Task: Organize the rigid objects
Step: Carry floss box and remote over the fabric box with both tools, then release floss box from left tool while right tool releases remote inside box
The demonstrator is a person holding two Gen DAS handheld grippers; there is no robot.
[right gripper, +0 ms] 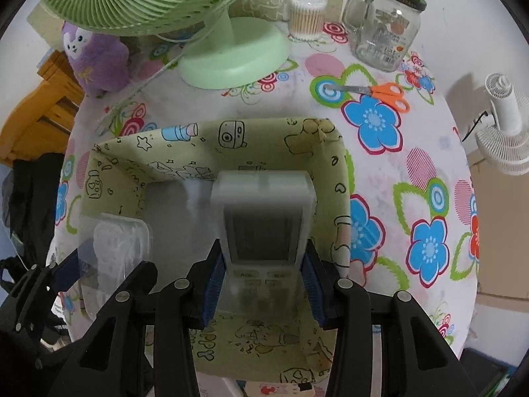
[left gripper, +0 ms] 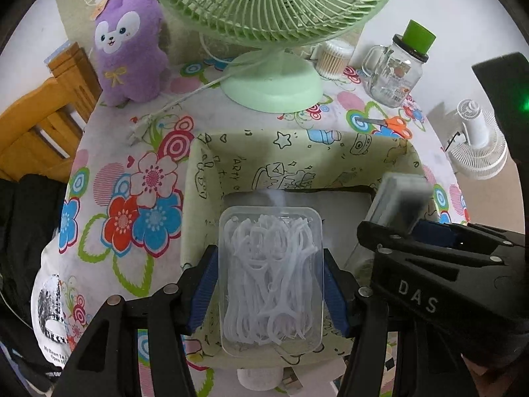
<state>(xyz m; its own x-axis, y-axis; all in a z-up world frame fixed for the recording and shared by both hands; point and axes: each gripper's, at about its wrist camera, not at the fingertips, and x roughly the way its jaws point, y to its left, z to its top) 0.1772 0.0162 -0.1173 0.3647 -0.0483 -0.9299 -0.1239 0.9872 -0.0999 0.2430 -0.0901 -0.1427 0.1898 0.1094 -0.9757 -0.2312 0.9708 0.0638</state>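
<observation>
Looking along the left tool (left gripper: 270, 284), its pads clamp the clear floss-pick box (left gripper: 270, 278) lengthwise over the fabric bin (left gripper: 297, 152), open floor ahead, while the right view shows the right tool (right gripper: 263, 284) clamped on the remote (right gripper: 264, 218), hugging the bin's right wall.

Left wrist view being aimed steeply down along own jaws, close above fabric bin (left gripper: 297, 152) on bench (left gripper: 109, 178). Right wrist view being aimed steeply down likewise, close above same bin (right gripper: 231, 139), from further right. Both views being shared over bin, green fan (left gripper: 274, 79) (right gripper: 231, 56), glass jar (left gripper: 393, 72) (right gripper: 380, 36), scissors (left gripper: 393, 125) (right gripper: 380, 91). Each gripper being caught at edge of other's view.
</observation>
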